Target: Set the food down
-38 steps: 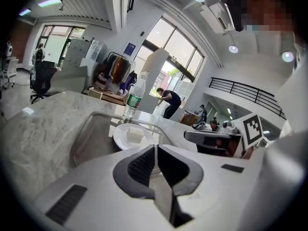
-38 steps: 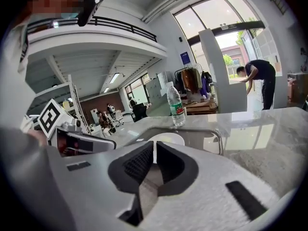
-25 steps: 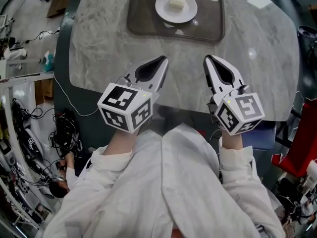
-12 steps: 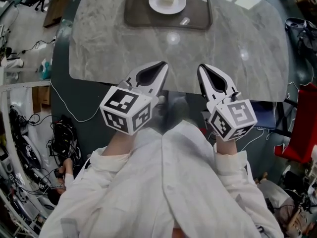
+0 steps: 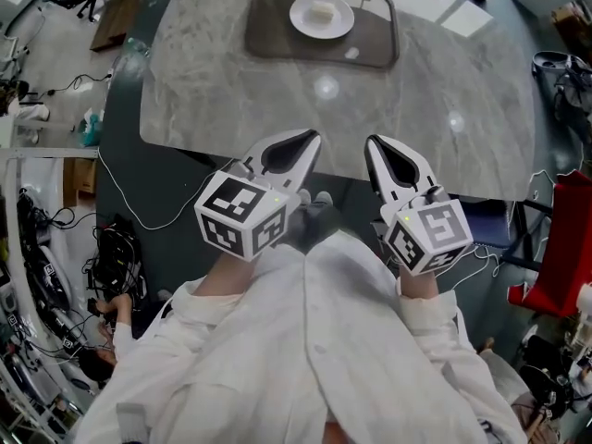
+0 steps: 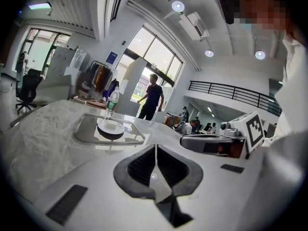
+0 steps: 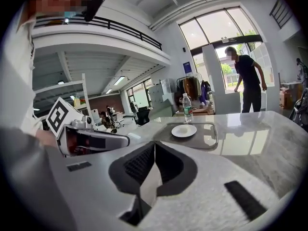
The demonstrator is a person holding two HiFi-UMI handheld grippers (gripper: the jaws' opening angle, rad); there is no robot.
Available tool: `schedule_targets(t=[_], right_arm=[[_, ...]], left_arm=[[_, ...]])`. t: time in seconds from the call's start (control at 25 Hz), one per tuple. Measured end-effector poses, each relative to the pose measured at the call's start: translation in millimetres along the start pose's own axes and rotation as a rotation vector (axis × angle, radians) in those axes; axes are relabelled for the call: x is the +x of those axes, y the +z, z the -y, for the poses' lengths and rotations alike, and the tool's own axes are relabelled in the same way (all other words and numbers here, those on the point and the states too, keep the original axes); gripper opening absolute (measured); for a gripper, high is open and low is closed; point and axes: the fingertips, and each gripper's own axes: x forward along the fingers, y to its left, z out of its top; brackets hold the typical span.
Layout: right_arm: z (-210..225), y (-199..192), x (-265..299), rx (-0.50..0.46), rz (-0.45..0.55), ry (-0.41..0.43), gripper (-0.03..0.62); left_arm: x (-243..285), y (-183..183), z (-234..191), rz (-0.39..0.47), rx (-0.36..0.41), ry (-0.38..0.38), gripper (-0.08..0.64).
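A pale piece of food (image 5: 322, 10) lies on a white plate (image 5: 339, 24) that stands on a dark tray (image 5: 277, 28) at the far side of the marble table (image 5: 222, 91). The plate (image 6: 110, 127) (image 7: 184, 130) also shows in both gripper views, well ahead of the jaws. My left gripper (image 5: 310, 139) and right gripper (image 5: 373, 144) are held side by side near the table's near edge, close to my body. Both are shut with nothing between the jaws. The left gripper (image 6: 155, 147) and right gripper (image 7: 154, 143) show their jaws pressed together.
A water bottle (image 7: 187, 109) stands behind the tray. A person (image 7: 248, 81) stands beyond the table's far side. Cables (image 5: 116, 248) and clutter lie on the floor at the left, and a red object (image 5: 562, 248) is at the right.
Both grippers and my view have drawn back from the table toward my body. The plate and tray now sit farther off, at the top of the head view.
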Motion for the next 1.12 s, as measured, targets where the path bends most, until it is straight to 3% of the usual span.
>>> schedule_targets(t=[1.12], right_arm=[[-15.4,26.1,-1.4,-0.091,-0.029,0.1,0.003]], left_arm=[[9.2,24.0,27.4,0.0,0.025,-0.012,0.025]])
